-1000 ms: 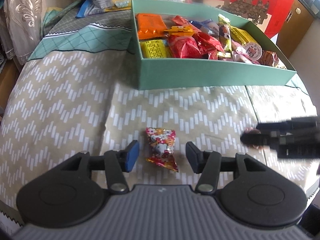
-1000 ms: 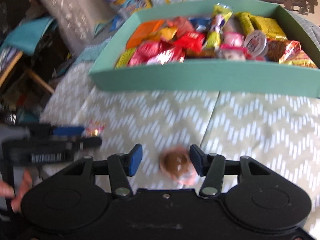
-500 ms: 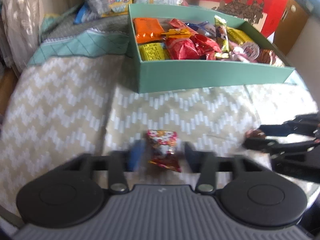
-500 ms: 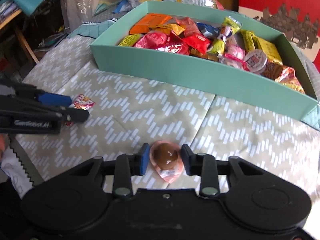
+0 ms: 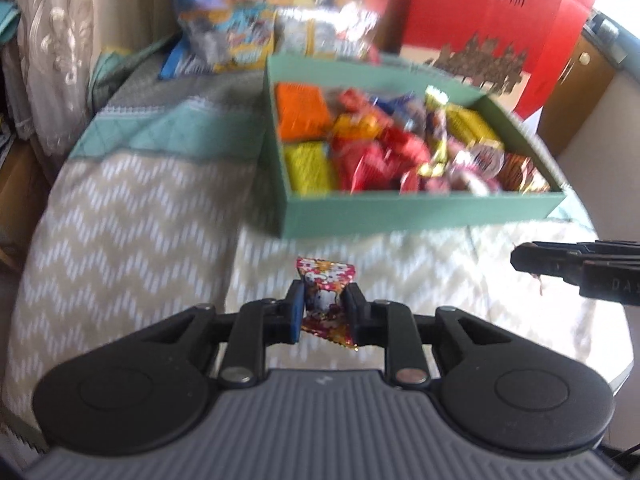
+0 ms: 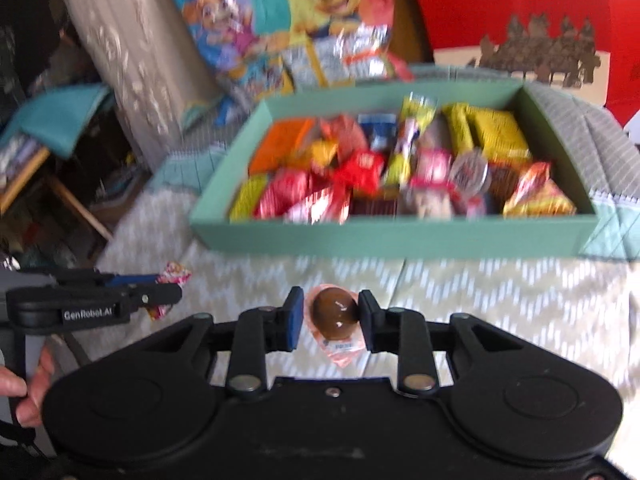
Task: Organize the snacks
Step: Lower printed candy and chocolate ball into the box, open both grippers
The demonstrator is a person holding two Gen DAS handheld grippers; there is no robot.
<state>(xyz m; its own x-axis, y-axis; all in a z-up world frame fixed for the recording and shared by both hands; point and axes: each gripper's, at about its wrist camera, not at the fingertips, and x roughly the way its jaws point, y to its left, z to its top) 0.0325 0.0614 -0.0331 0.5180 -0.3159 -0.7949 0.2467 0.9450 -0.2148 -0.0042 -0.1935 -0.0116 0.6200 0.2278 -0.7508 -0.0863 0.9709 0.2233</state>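
Note:
My left gripper (image 5: 323, 307) is shut on a small red flowery candy wrapper (image 5: 325, 280) and holds it above the chevron tablecloth. My right gripper (image 6: 330, 314) is shut on a brown chocolate egg in a pink cup (image 6: 334, 313), also lifted off the cloth. A green box (image 5: 420, 208) full of mixed snack packets stands ahead in both views; it also shows in the right wrist view (image 6: 384, 236). The left gripper with its candy (image 6: 174, 276) shows at the left of the right wrist view. The right gripper's fingers (image 5: 560, 264) show at the right of the left wrist view.
Large cartoon snack bags (image 6: 280, 20) lean behind the box. A red carton (image 5: 492, 20) stands at the back right. A beige curtain (image 5: 52, 52) hangs on the left. The table edge (image 5: 616, 376) runs close on the right. A wooden cabinet (image 5: 576, 92) is beyond it.
Both grippers closed on their snacks, the left on the candy and the right on the chocolate egg, and lifted them off the cloth. The views rose and tilted towards the box.

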